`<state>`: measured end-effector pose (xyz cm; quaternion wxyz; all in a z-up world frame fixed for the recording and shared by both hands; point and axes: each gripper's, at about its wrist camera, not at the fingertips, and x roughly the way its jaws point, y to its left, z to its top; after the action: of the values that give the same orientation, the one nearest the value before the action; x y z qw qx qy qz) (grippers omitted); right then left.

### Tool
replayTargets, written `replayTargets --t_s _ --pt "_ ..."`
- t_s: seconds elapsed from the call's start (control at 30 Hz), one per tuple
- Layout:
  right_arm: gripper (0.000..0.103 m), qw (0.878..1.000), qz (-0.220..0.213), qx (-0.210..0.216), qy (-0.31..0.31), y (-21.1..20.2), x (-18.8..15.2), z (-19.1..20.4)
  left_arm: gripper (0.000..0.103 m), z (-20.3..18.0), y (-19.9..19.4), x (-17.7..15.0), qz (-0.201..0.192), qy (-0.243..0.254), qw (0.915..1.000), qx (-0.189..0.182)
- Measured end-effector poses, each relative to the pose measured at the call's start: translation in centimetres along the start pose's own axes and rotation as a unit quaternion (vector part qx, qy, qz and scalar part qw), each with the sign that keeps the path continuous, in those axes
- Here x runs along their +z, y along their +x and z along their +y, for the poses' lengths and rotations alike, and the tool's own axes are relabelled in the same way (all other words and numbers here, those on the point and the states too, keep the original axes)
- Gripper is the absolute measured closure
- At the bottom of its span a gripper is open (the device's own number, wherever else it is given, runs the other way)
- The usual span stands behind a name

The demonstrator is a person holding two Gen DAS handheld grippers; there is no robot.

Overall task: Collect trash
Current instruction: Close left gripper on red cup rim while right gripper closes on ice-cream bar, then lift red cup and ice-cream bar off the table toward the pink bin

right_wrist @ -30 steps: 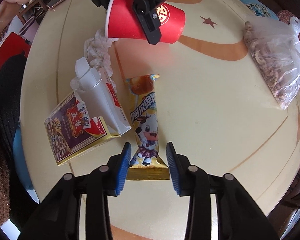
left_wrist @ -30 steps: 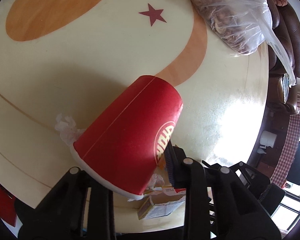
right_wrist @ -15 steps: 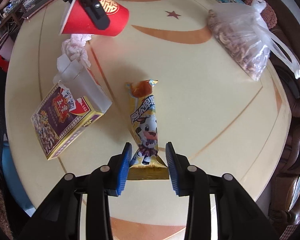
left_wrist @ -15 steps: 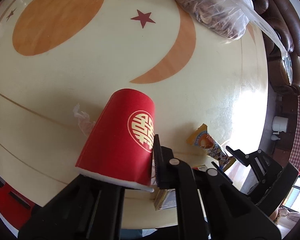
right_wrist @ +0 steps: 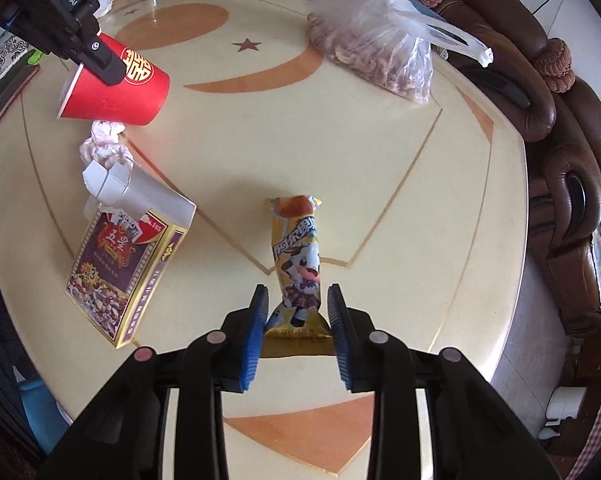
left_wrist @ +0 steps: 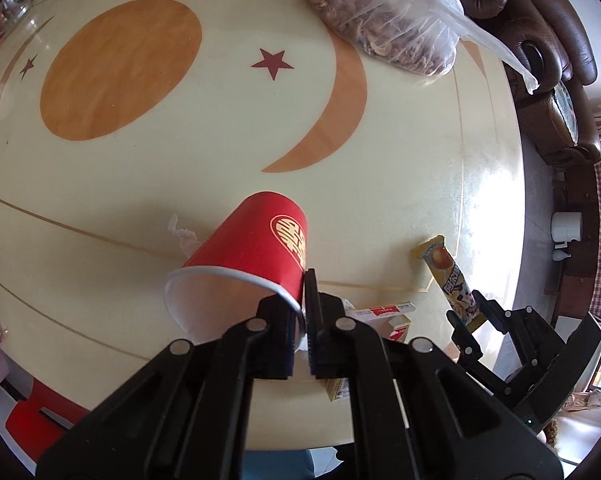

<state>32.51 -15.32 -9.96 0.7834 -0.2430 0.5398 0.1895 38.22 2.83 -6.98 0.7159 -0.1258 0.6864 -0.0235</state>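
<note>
Trash is lying across the round table, the left gripper pinching the red cup rim mid-frame while the right gripper, fingers apart, is straddling the snack wrapper, which probably wants a centred squeeze.

Left wrist view: looks forward along my left fingers, close above the counter, facing the bag of nuts. Right wrist view: looks along my right fingers, higher and steeper. Shared by both: red cup, snack wrapper, bag, star inlay.
</note>
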Motion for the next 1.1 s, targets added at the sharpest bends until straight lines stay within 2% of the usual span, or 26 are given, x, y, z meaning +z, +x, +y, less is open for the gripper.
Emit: replayTargets --t_s 0.1,0.23,0.4,0.5,0.53,0.57,0.6,0.87,1.0,1.03,1.1 --pt "0.074 1.0 0.002 -0.008 0.003 -0.3 0.0 0.2 0.097 -0.1 -1.0 -0.1 -0.017 0.01 0.9997 0.012" --pt "0.074 1.0 0.007 -0.009 0.009 -1.0 -0.6 0.6 0.097 0.1 -1.4 -0.2 -0.012 0.016 0.9998 0.006" --pt "0.075 1.0 -0.01 -0.02 0.014 -2.7 -0.7 0.9 0.098 -0.6 -0.9 -0.3 -0.011 0.024 0.9996 0.007" --pt "0.08 0.999 -0.021 -0.032 0.015 -4.0 -0.9 0.9 0.098 -0.9 -1.2 -0.6 -0.016 0.031 0.9994 0.006" --pt "0.082 0.999 -0.021 -0.028 0.019 -4.3 -0.9 0.8 0.098 -0.9 -1.4 -0.6 -0.017 0.031 0.9994 0.005" --pt "0.09 0.999 -0.024 -0.028 0.022 -4.7 -1.0 0.7 0.098 -0.9 -1.6 -0.7 -0.017 0.034 0.9993 0.005" --pt "0.102 0.999 -0.024 -0.029 0.022 -5.0 -1.1 0.7 0.098 -0.9 -1.8 -0.7 -0.018 0.034 0.9992 0.003" --pt "0.102 0.999 -0.019 -0.017 0.033 -6.1 -1.5 0.4 0.098 -1.8 -3.6 -1.9 -0.037 0.059 0.9975 0.003" --pt "0.1 0.998 0.017 0.014 0.056 -4.6 -2.3 -0.1 0.098 -2.3 -3.9 -3.0 -0.037 0.076 0.9964 0.002" --pt "0.096 0.997 0.035 0.02 0.065 -3.7 -2.7 -0.2 0.098 -2.4 -4.1 -3.3 -0.036 0.079 0.9962 0.0" --pt "0.095 0.995 0.065 0.014 0.073 -1.8 -3.6 0.0 0.098 -2.5 -4.4 -3.7 -0.039 0.088 0.9954 0.001"
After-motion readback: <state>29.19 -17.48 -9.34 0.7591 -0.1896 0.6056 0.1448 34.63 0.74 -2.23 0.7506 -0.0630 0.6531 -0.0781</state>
